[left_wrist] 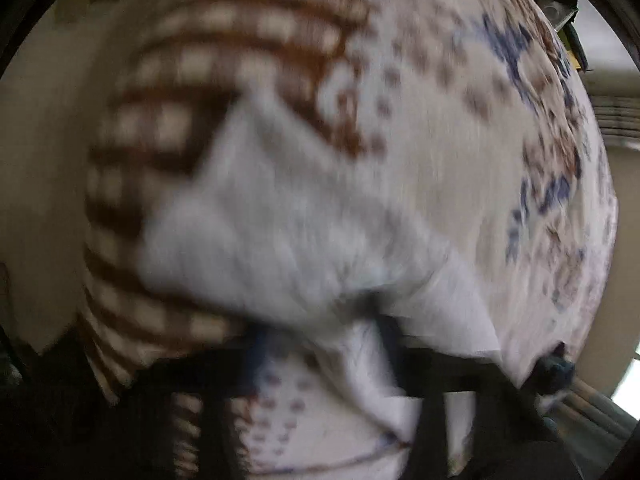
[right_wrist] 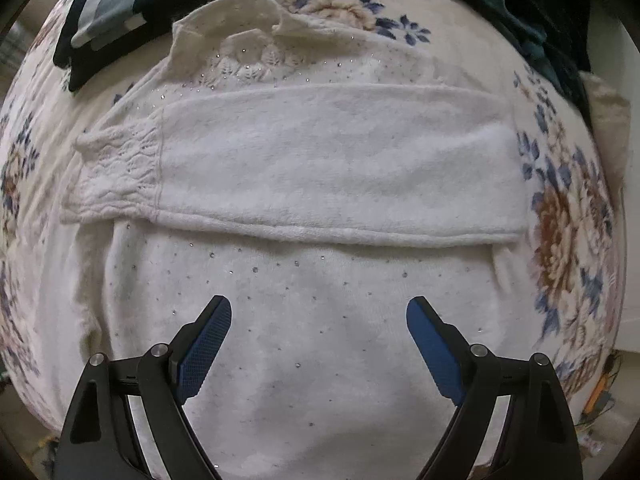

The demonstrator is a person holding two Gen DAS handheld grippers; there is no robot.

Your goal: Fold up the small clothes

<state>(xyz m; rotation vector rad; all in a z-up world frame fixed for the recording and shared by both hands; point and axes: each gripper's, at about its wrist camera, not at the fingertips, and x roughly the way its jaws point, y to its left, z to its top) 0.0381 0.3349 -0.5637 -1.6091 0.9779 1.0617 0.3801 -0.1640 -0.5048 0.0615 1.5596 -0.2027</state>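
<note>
Floral bedsheet point(right_wrist: 568, 216) covers whole surface, blue and brown flowers. White sweater point(right_wrist: 304, 344) lies flat on sheet, one sleeve point(right_wrist: 320, 168) folded across chest, knitted cuff at left. Dark striped clothes point(right_wrist: 132, 4) stacked at top left, touching sweater collar; dark green garment point(right_wrist: 532, 12) at top right. Right gripper point(right_wrist: 319, 320) points down over sweater body, jaws wide apart, nothing between. Left gripper point(left_wrist: 320, 356) blurred, jaws pinched on white cloth point(left_wrist: 304, 224) bunched over sheet.
</note>
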